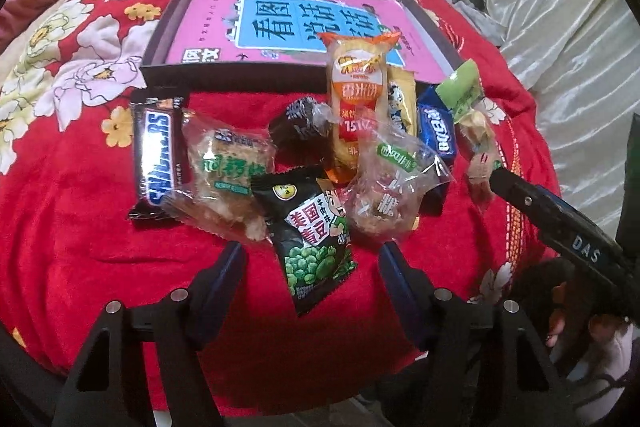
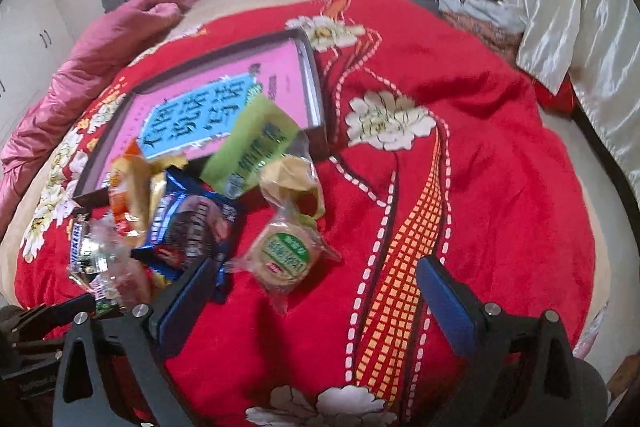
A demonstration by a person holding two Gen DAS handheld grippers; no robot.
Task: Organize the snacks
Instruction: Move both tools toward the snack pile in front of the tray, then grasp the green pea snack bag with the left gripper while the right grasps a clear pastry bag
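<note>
Left wrist view: the left claw hangs with its jaws apart, straddling a black green-pea packet in a snack pile on a red floral bedspread, before a dark tray.

Right wrist view: the right claw gapes empty just beside a round wrapped biscuit.

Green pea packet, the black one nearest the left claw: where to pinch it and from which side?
Grip the green pea packet across its narrow width, near its lower half, coming down from above. It lies flat on the red blanket, its lower end free, its upper edge overlapped by neighbouring wrappers. The left claw already straddles it, open.
</note>
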